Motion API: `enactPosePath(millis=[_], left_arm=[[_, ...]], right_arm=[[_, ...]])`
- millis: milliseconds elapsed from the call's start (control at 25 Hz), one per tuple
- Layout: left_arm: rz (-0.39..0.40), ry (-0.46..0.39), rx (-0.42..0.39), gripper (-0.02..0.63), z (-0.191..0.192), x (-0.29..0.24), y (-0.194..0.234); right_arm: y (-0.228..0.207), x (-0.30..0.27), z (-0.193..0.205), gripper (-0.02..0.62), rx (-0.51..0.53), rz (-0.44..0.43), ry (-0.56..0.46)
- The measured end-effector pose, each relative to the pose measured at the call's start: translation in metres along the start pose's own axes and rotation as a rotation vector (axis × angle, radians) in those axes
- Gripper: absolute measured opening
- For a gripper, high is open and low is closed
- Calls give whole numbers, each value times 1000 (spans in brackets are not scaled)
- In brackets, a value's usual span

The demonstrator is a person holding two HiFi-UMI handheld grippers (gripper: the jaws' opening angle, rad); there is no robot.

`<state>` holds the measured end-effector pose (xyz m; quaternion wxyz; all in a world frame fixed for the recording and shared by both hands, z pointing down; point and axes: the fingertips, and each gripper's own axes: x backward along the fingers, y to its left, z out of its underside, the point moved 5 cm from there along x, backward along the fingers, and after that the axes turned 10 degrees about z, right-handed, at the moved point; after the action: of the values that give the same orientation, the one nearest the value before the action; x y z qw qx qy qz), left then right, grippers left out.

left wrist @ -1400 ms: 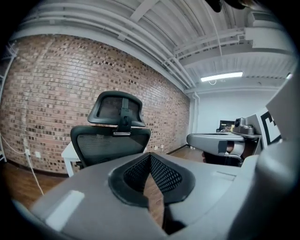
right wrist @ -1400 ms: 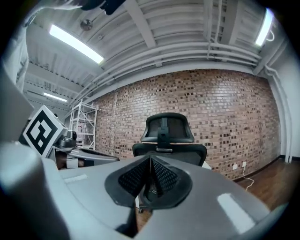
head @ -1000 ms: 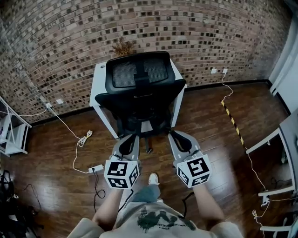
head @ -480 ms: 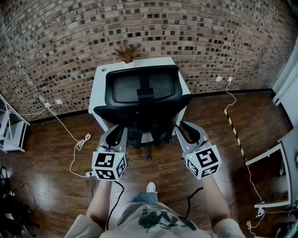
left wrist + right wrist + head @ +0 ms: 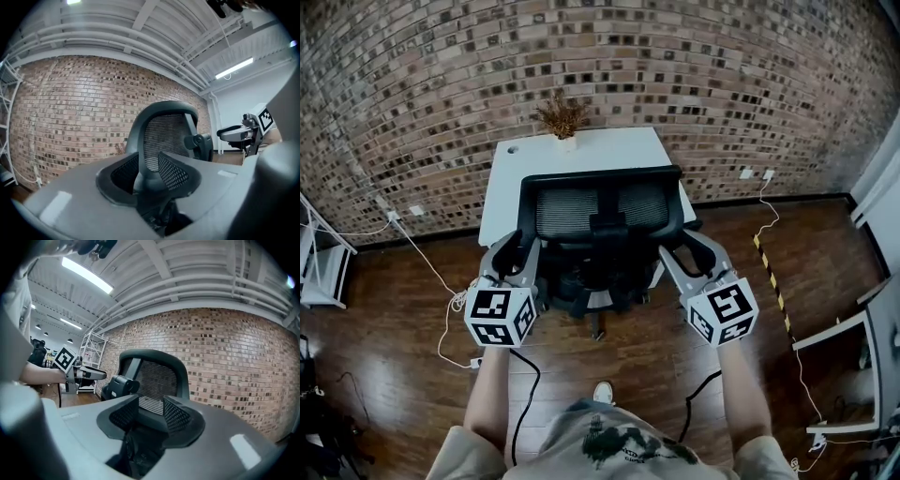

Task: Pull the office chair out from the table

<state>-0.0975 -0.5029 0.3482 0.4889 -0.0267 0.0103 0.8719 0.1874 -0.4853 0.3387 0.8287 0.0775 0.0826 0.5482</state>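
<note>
The black mesh office chair (image 5: 600,208) stands at the near edge of the white table (image 5: 581,150), its backrest toward me. My left gripper (image 5: 517,255) is at the backrest's left edge and my right gripper (image 5: 682,251) is at its right edge. Both point level and both sets of jaws are opening. In the left gripper view the chair's frame (image 5: 164,140) lines up in the gap of the left gripper (image 5: 147,176), and the pads do not press on it. The right gripper view shows the same: the chair (image 5: 157,378) stands ahead of the right gripper (image 5: 151,416).
A dried plant (image 5: 562,117) sits at the table's far edge against the brick wall. White cables (image 5: 455,300) lie on the wooden floor at left, near a white shelf (image 5: 319,262). A yellow-black strip (image 5: 772,281) and another desk (image 5: 862,319) are at right.
Both grippers have gone from below the chair up to the sides of its backrest, and their jaws have spread. The view has shifted so more of the table top shows.
</note>
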Motion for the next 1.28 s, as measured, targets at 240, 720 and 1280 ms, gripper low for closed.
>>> enactPosePath(millis=[240, 720, 1280], left_arm=[[39, -9, 7, 179, -11, -25, 29], [169, 44, 7, 307, -6, -52, 54], [313, 95, -80, 317, -3, -73, 51]], right_arm=[[-24, -36, -4, 202, 35, -5, 14], [-58, -89, 6, 330, -81, -53, 36], [-62, -125, 11, 391, -99, -213, 36]])
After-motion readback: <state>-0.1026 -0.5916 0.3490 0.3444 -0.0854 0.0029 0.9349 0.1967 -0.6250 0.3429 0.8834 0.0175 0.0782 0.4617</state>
